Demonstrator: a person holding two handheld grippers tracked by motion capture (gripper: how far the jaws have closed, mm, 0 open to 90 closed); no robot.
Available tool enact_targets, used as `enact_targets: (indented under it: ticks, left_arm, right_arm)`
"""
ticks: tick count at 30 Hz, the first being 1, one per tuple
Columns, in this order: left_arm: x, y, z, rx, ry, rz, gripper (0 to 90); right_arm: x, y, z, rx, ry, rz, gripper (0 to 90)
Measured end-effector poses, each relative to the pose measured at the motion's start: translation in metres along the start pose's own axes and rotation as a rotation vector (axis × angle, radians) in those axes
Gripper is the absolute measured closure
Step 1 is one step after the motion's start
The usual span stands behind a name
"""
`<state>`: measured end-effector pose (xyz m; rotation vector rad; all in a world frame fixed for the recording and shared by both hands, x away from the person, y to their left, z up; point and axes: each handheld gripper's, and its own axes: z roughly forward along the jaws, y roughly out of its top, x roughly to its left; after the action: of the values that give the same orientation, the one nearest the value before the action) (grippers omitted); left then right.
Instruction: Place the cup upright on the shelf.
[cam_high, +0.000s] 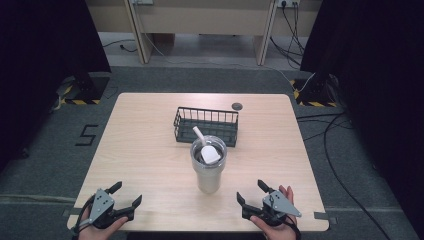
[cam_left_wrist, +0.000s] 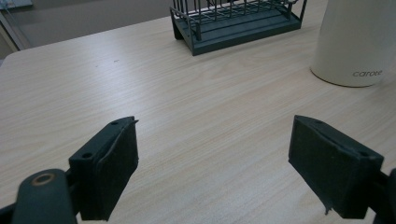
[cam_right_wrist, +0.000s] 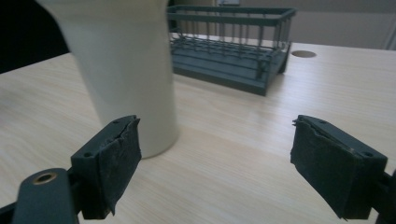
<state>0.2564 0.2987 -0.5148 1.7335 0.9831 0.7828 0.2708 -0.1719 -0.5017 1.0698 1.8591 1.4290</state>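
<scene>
We see a pale wooden desk (cam_high: 140, 145) on grey carpet (cam_high: 45, 165). A round cable hole (cam_high: 237, 105) sits near its far edge. Black curtains (cam_high: 45, 45) hang at both sides, with yellow-and-black striped bases (cam_high: 80, 101) below them. Loose cables (cam_high: 335, 145) run over the floor to our right, and a "5" mark (cam_high: 88, 135) lies to our left.

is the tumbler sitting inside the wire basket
No, the tumbler stands on the table in front of the wire basket.
</scene>
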Motion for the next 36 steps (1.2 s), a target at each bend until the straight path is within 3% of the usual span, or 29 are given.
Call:
enact_targets:
  ticks: [4, 8, 14, 27, 36]
  left_arm:
    - [0.000, 0.000, 0.000, -0.001, -0.004, 0.001, 15.0]
    - [-0.001, 0.000, 0.001, 0.000, -0.013, 0.005, 14.9]
    - [-0.003, 0.000, 0.004, 0.001, -0.035, 0.006, 14.9]
    - [-0.004, 0.001, 0.004, -0.001, -0.040, 0.006, 15.0]
    - [-0.004, 0.001, 0.004, -0.002, -0.046, 0.009, 15.0]
  right_arm:
    - [0.009, 0.007, 0.003, -0.010, 0.053, -0.010, 12.3]
    - [0.017, 0.013, 0.008, -0.009, 0.073, -0.047, 6.6]
    - [0.027, 0.020, 0.020, -0.015, 0.103, -0.040, 5.6]
    - [0.040, 0.033, 0.049, -0.029, 0.138, -0.074, 5.2]
    - [0.044, 0.036, 0.070, -0.018, 0.145, -0.071, 4.6]
